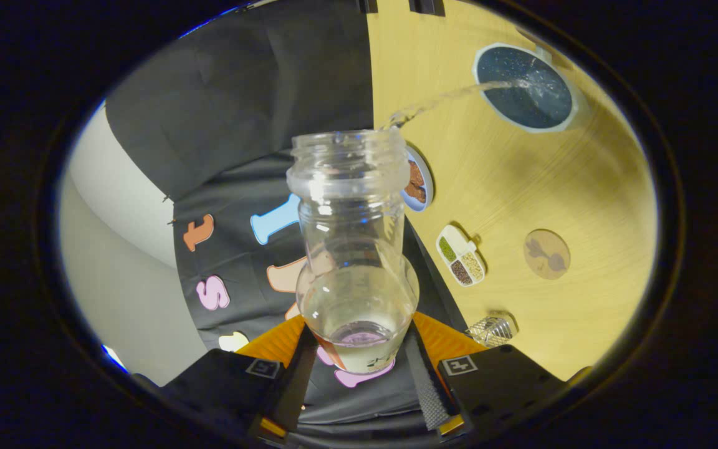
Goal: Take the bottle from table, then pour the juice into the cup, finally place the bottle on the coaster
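Note:
My gripper (359, 349) is shut on a clear, uncapped bottle (353, 249), one finger on each side of its lower body. The whole view is rolled, so the bottle lies tipped on its side above the wooden table (521, 199). A thin stream of pale liquid (446, 98) runs from the bottle's mouth into a white-rimmed cup (526, 87) with a dark inside, beyond the fingers. A little liquid is left in the bottle. A round cork coaster (546, 254) lies bare on the table, apart from the cup.
A white three-compartment dish of grains (460, 255) lies beside the coaster. A blue-rimmed plate with brown food (419, 184) sits partly hidden behind the bottle's neck. A small wire basket (492, 330) stands close to the fingers. The black cloth wall borders the table.

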Demonstrator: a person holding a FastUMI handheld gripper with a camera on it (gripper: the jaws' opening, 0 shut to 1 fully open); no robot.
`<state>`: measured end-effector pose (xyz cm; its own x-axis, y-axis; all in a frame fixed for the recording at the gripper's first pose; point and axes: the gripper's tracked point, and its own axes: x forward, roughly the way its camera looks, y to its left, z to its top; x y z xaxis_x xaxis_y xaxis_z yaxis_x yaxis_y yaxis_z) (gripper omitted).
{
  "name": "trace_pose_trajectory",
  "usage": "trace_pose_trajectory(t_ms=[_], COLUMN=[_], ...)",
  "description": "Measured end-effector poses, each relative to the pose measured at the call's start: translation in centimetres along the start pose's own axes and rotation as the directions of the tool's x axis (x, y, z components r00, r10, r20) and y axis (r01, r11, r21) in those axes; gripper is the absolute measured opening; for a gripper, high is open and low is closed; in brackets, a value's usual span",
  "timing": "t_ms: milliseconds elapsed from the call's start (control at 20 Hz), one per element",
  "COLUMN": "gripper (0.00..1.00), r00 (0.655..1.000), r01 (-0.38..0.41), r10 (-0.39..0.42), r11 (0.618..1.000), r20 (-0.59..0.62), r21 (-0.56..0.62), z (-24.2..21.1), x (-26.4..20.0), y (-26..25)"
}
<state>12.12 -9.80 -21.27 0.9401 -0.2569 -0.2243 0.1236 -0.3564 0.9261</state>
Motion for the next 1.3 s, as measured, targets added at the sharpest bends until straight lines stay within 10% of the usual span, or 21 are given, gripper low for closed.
trace_pose_trajectory(t_ms=[1300], gripper=[0.78], r00=[0.995], r01=[-0.079], r10=[0.07], r11=[0.989], r20=[0.071], r21=[0.129], z=[0.6], x=[0.2], y=[3.4])
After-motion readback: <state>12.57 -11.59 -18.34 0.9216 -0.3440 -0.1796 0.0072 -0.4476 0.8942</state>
